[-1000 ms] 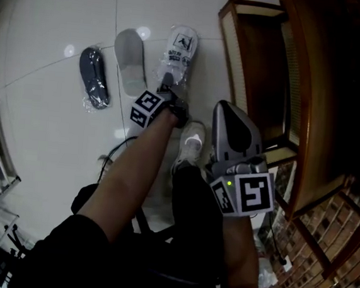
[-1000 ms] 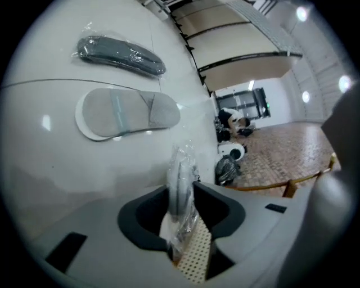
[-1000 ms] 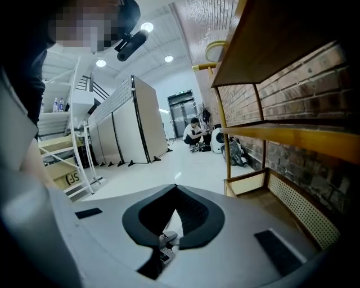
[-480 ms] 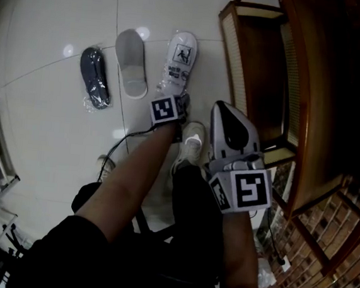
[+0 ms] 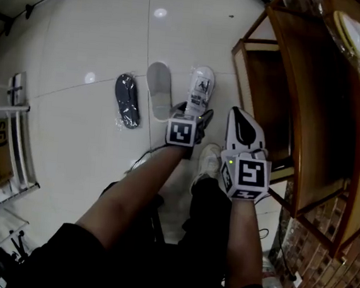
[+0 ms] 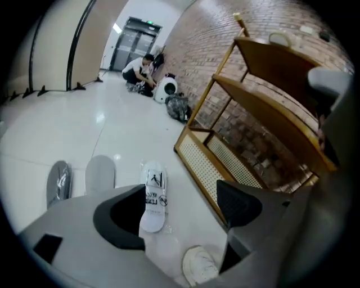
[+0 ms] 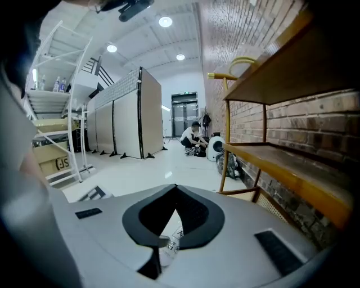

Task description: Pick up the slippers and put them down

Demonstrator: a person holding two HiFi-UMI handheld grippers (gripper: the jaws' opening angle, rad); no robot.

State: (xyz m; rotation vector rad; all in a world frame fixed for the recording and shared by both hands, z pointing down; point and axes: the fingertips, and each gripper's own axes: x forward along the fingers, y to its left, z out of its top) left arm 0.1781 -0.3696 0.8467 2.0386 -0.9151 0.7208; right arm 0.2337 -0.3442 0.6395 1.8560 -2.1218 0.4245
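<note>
Three slippers on floor (image 5: pixel 83 36), side by side: dark slipper (image 5: pixel 127 100) left, grey slipper (image 5: pixel 160 91) middle, white slipper (image 5: pixel 201 88) right. Left tool (image 5: pixel 196 112) wide open, empty, over white slipper's near end. Right tool (image 5: pixel 239 113) closed, tips together, just right.

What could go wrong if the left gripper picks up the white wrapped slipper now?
The white slipper lies in glossy plastic wrap, so the open left gripper may pinch only film and lose it. The grey slipper lies close beside it; a jaw might knock it. The wooden rack stands near on the other side.
</note>
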